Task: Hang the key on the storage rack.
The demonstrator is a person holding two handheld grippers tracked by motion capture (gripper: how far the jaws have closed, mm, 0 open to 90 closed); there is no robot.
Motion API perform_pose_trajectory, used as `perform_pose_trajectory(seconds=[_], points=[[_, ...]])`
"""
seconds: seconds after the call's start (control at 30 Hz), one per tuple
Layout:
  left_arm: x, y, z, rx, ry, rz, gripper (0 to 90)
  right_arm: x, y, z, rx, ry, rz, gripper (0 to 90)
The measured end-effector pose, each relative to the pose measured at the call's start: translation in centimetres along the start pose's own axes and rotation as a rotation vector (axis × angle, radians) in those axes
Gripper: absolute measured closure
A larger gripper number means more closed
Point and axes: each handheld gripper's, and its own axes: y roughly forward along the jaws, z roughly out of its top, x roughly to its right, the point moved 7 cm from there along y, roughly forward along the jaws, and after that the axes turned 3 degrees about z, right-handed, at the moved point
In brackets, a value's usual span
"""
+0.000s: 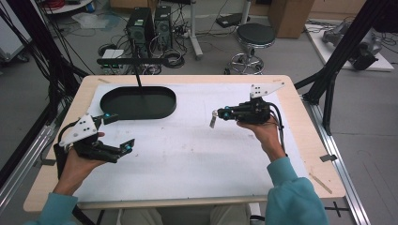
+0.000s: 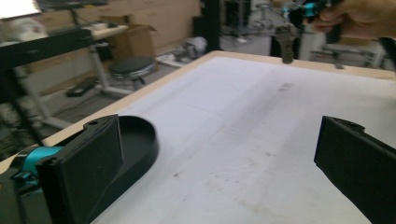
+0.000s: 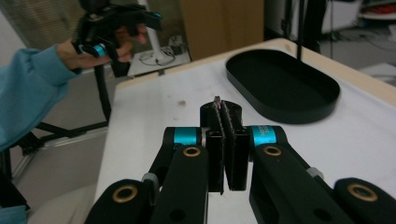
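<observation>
My left gripper [image 1: 118, 132] hangs over the left side of the white mat [image 1: 197, 150], jaws wide open with nothing between them. In the left gripper view its two black pads [image 2: 88, 172] frame the bare mat. My right gripper [image 1: 213, 119] is held above the mat's right half, pointing left, jaws shut. In the right gripper view [image 3: 220, 105] the pads press flat together; a tiny pale speck shows at their tip and I cannot tell what it is. A black oval tray [image 1: 141, 117] lies empty at the mat's far left, beyond the left gripper.
A thin black pole [image 1: 137, 75] rises from the tray area. The wooden table edge [image 1: 187, 78] borders the mat. Beyond the table stand a stool [image 1: 253, 37], computer towers [image 1: 148, 26] and cables. Black frame posts [image 1: 338, 51] flank the table's right side.
</observation>
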Motion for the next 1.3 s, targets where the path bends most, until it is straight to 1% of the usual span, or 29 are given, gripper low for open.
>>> perform_pose_trajectory(seconds=[0.03, 0.07, 0.13, 0.17, 0.2, 0.23, 0.27, 0.3, 0.33, 0.37, 0.4, 0.47, 0.5, 0.53, 0.57, 0.6, 0.63, 0.67, 0.7, 0.73, 0.8, 0.83, 0.9, 0.97, 1.17, 1.27, 1.3], points=[[0.3, 0.8, 0.8, -0.020, 0.000, -0.043, 1.7, -0.4, 0.3, 0.3, 0.002, -0.017, 0.007, 89.1], [0.3, 0.8, 0.8, -0.020, 0.000, -0.043, 1.7, -0.7, 0.7, 0.6, 0.014, -0.040, 0.014, 89.1], [0.4, 1.5, 1.6, -0.032, -0.005, -0.075, 1.7, -1.3, 1.3, 1.0, 0.018, -0.058, 0.034, 89.1], [0.4, 2.1, 2.3, -0.039, -0.011, -0.101, 1.7, -1.7, 1.6, 1.2, 0.020, -0.057, 0.044, 89.1], [0.4, 2.1, 2.3, -0.039, -0.011, -0.101, 1.7, -1.7, 1.6, 1.2, 0.020, -0.057, 0.044, 89.1], [0.4, 2.5, 2.7, -0.043, -0.019, -0.113, 1.7, -2.0, 2.3, 1.6, 0.025, -0.100, 0.049, 89.1], [0.4, 2.8, 3.0, -0.048, -0.020, -0.119, 1.7, -2.3, 2.7, 1.6, 0.020, -0.096, 0.068, 89.1], [0.4, 3.1, 3.3, -0.052, -0.021, -0.130, 1.7, -2.4, 3.0, 1.7, 0.014, -0.105, 0.071, 89.1], [0.4, 3.3, 3.6, -0.053, -0.023, -0.146, 1.7, -2.7, 3.3, 1.8, 0.005, -0.099, 0.082, 89.0], [0.4, 3.6, 3.9, -0.058, -0.025, -0.156, 1.7, -2.7, 3.3, 1.8, 0.005, -0.099, 0.082, 89.0], [0.4, 3.8, 4.1, -0.060, -0.025, -0.163, 1.7, -2.9, 3.9, 1.9, 0.005, -0.110, 0.088, 89.0], [0.5, 4.5, 4.6, -0.069, -0.024, -0.189, 1.7, -3.1, 4.5, 2.0, -0.003, -0.111, 0.103, 89.1], [0.7, 5.1, 5.0, -0.072, -0.018, -0.213, 1.7, -3.2, 4.9, 2.1, -0.002, -0.117, 0.107, 89.0], [0.7, 5.1, 5.0, -0.072, -0.018, -0.213, 1.7, -3.3, 5.2, 2.2, 0.000, -0.124, 0.115, 89.0], [0.8, 5.4, 5.2, -0.077, -0.013, -0.223, 1.8, -3.4, 5.5, 2.2, -0.005, -0.122, 0.119, 89.0], [0.9, 5.9, 5.5, -0.085, -0.008, -0.243, 1.8, -3.6, 5.7, 2.2, -0.007, -0.124, 0.124, 89.0], [0.9, 5.9, 5.5, -0.085, -0.008, -0.243, 1.9, -3.7, 6.0, 2.3, -0.013, -0.129, 0.130, 89.0], [1.1, 6.1, 5.7, -0.088, -0.014, -0.254, 3.1, -3.7, 6.3, 2.3, -0.016, -0.139, 0.130, 89.0], [1.1, 6.4, 5.8, -0.093, -0.005, -0.266, 3.1, -3.7, 6.3, 2.3, -0.016, -0.139, 0.130, 89.0], [1.2, 6.6, 5.9, -0.101, 0.001, -0.276, 5.2, -3.9, 6.7, 2.2, -0.024, -0.142, 0.140, 89.0], [1.5, 6.9, 6.2, -0.111, 0.005, -0.294, 6.0, -4.0, 6.9, 2.2, -0.022, -0.137, 0.145, 89.0], [1.7, 7.2, 6.3, -0.114, 0.010, -0.304, 6.5, -4.1, 7.0, 2.2, -0.021, -0.142, 0.150, 89.0], [2.1, 7.5, 6.6, -0.116, 0.029, -0.330, 9.6, -4.3, 7.5, 2.3, -0.020, -0.144, 0.162, 89.0], [2.5, 7.8, 6.9, -0.107, 0.027, -0.366, 11.0, -4.4, 7.7, 2.3, -0.024, -0.147, 0.164, 88.9], [3.0, 8.2, 6.5, -0.136, 0.037, -0.389, 13.1, -4.5, 7.9, 2.4, -0.023, -0.146, 0.173, 88.9], [3.1, 8.2, 6.5, -0.140, 0.029, -0.406, 15.1, -4.6, 8.0, 2.5, -0.023, -0.142, 0.180, 88.9], [3.2, 8.3, 6.6, -0.157, 0.040, -0.412, 15.2, -4.6, 8.1, 2.6, -0.017, -0.142, 0.181, 88.9]])
